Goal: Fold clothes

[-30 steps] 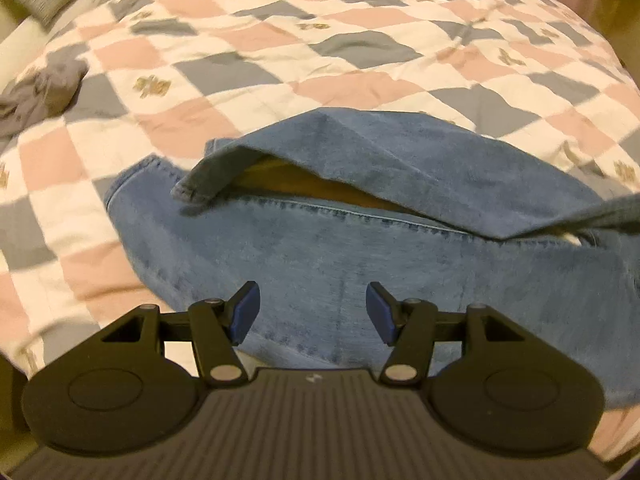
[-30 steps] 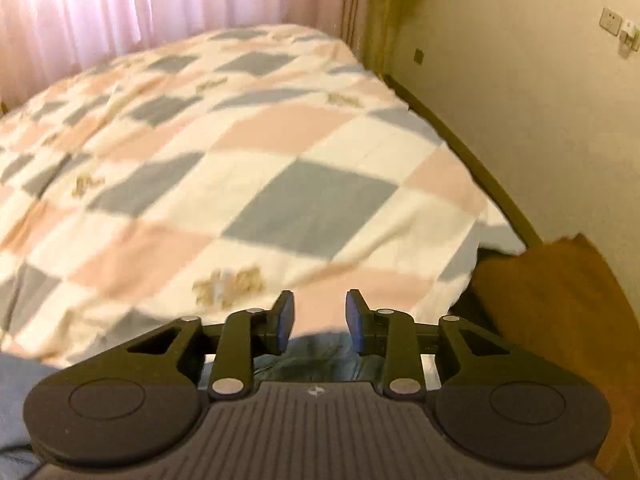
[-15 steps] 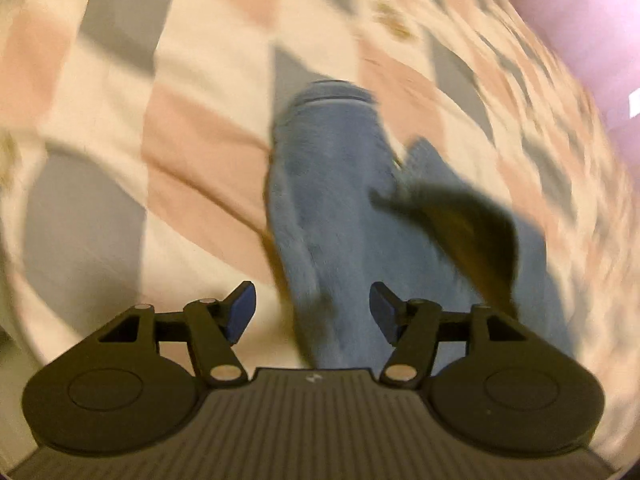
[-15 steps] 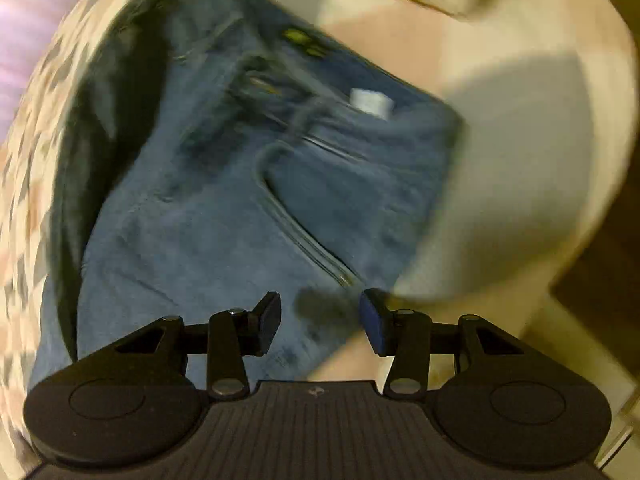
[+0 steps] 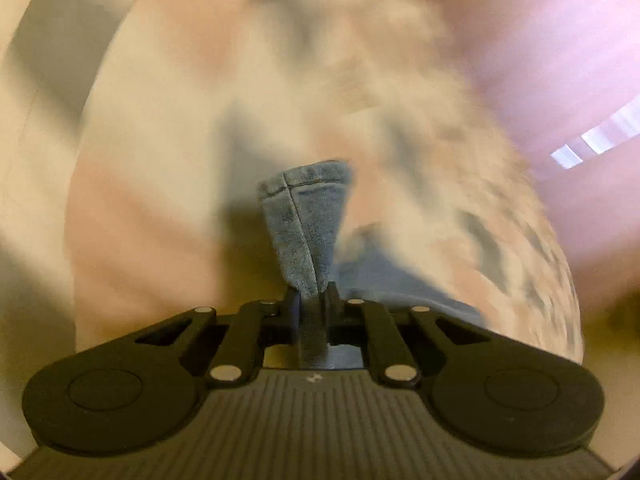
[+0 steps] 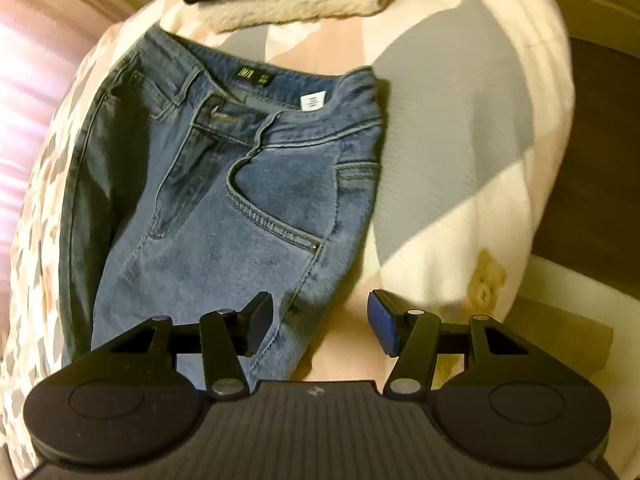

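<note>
In the left wrist view, the left claw is pinched together on a narrow fold of blue denim jeans. The cloth rises from between the fingers as a tapering strip, with a stitched seam running along it and a hemmed edge at its far end. Beyond it the pink, grey and cream checked quilt on the bed is smeared by motion blur, and a pink curtain fills the far right.

In the right wrist view, the right claw stands apart with nothing between its fingers, one blue pad facing inward. It hovers over the outer edge of the jeans, near the hip. The jeans lie flat on the quilt, front up, with the front pocket, fly and waistband beyond the claw. Inside the waistband sit a small black label with yellowish lettering too small to read and a white tag with faint lines, also unreadable. Past the waistband lies a cream fleecy cloth with a dark item on it.
</note>
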Demonstrator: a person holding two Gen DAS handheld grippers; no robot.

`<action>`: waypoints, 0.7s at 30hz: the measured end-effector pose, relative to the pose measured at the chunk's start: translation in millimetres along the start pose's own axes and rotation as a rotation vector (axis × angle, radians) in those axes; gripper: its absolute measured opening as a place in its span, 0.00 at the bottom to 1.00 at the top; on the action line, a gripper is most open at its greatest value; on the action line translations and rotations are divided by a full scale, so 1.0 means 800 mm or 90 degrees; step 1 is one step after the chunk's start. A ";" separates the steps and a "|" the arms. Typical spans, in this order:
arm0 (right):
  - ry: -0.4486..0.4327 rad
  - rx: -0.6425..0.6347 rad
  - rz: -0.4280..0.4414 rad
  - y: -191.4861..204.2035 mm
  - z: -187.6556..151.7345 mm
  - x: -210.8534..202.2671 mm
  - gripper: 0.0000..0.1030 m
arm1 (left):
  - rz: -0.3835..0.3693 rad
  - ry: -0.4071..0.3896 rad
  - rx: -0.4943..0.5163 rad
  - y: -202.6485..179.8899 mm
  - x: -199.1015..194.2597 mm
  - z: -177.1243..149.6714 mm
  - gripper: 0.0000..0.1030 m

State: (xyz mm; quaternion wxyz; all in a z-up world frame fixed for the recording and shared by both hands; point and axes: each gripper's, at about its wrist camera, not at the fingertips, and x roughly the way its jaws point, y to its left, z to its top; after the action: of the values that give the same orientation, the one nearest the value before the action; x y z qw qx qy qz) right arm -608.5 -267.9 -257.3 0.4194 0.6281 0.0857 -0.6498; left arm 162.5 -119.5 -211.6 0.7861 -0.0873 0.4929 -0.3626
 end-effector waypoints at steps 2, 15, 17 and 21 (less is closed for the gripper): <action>-0.005 0.004 -0.002 -0.002 -0.005 -0.008 0.54 | 0.011 -0.028 0.078 -0.017 -0.037 -0.004 0.11; -0.031 0.087 0.031 -0.042 -0.002 -0.007 0.58 | 0.126 0.086 0.006 0.040 0.034 -0.029 0.36; -0.040 0.094 0.042 -0.043 0.003 -0.002 0.58 | 0.130 0.098 -0.016 0.046 0.047 -0.029 0.32; -0.075 0.085 0.039 -0.037 0.031 0.016 0.62 | 0.139 0.120 -0.060 0.058 0.073 -0.031 0.13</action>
State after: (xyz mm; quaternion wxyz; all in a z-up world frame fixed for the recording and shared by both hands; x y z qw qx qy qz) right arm -644.6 -270.4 -276.0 0.4003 0.6177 -0.0019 -0.6769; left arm 179.1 -119.1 -288.6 0.7662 -0.0353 0.5875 -0.2580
